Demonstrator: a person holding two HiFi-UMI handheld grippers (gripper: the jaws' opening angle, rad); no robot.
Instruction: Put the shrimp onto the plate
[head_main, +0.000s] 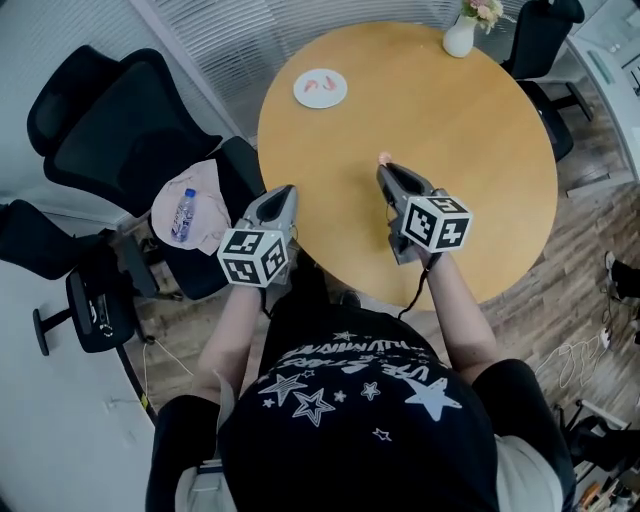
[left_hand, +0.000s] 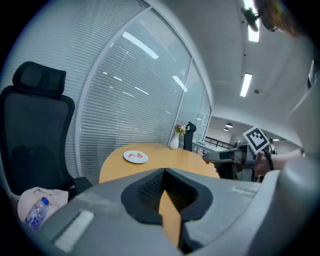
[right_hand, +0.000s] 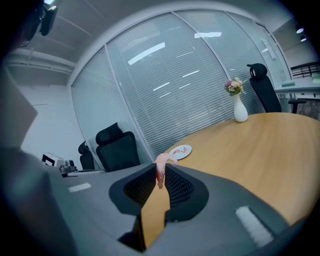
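A white plate (head_main: 320, 88) with two pink shrimp on it lies at the far left of the round wooden table (head_main: 480, 140). My right gripper (head_main: 385, 168) hovers over the table's near middle, shut on a pink shrimp (head_main: 384, 158). In the right gripper view the shrimp (right_hand: 161, 167) is pinched upright between the jaw tips, and the plate (right_hand: 180, 151) lies well beyond it. My left gripper (head_main: 286, 192) hangs at the table's near left edge, its tips together and nothing in them. The left gripper view has the plate (left_hand: 135, 156) far ahead and the right gripper (left_hand: 206, 156) off to the right.
A white vase with flowers (head_main: 460, 35) stands at the table's far edge. Black office chairs (head_main: 120, 120) crowd the left side; one seat holds a pinkish cloth and a water bottle (head_main: 184, 215). Another black chair (head_main: 540, 35) is behind the vase.
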